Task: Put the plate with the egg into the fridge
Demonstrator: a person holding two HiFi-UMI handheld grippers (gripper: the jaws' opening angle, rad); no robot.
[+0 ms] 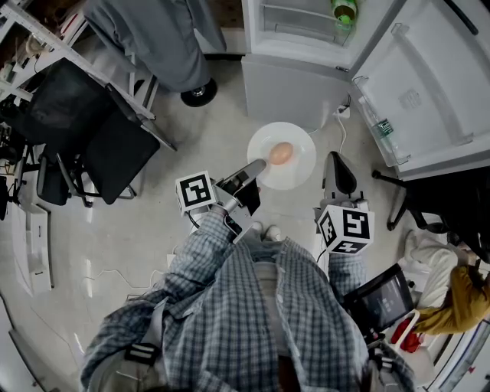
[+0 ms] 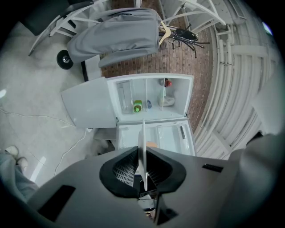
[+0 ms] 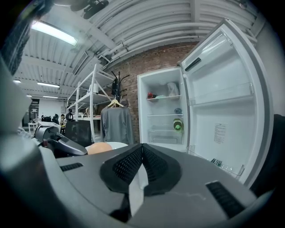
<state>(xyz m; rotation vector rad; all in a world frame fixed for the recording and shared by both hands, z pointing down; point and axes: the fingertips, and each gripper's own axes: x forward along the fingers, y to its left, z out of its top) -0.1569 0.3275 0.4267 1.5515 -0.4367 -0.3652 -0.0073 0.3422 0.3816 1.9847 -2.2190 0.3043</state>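
White plate [image 1: 297, 174] with the egg [image 1: 280, 153] on it is up in the air, flat, just short of the open fridge [image 1: 291, 80]. Not inside yet.

The left gripper [image 1: 258, 164] has it. Its jaws are clamped onto the rim at the plate's near-left edge, and in the left gripper view the plate [image 2: 142, 147] runs edge-on between the pads. So the plate sticks out forward from the tongs, toward the fridge, with the egg beyond the grip point.

The right gripper [image 1: 337, 162] sits just beside the plate's right rim and doesn't look to be touching it. Its jaws meet at the tips. The pale sliver behind them in the right gripper view is probably floor showing through, not plate, so I'd call it closed on nothing.

Key relation: the fridge cavity lies straight ahead of the plate, along the line the left gripper points. The door [image 1: 429, 73] is swung wide to the right. The green bottle [image 1: 344, 11] stands on a shelf at the right of the cavity, with open shelf space to its left.

Judgement: the move is a straight push forward by the left side, keeping the plate level because the egg is loose and could roll. The single-rim grip makes tilt the main risk.
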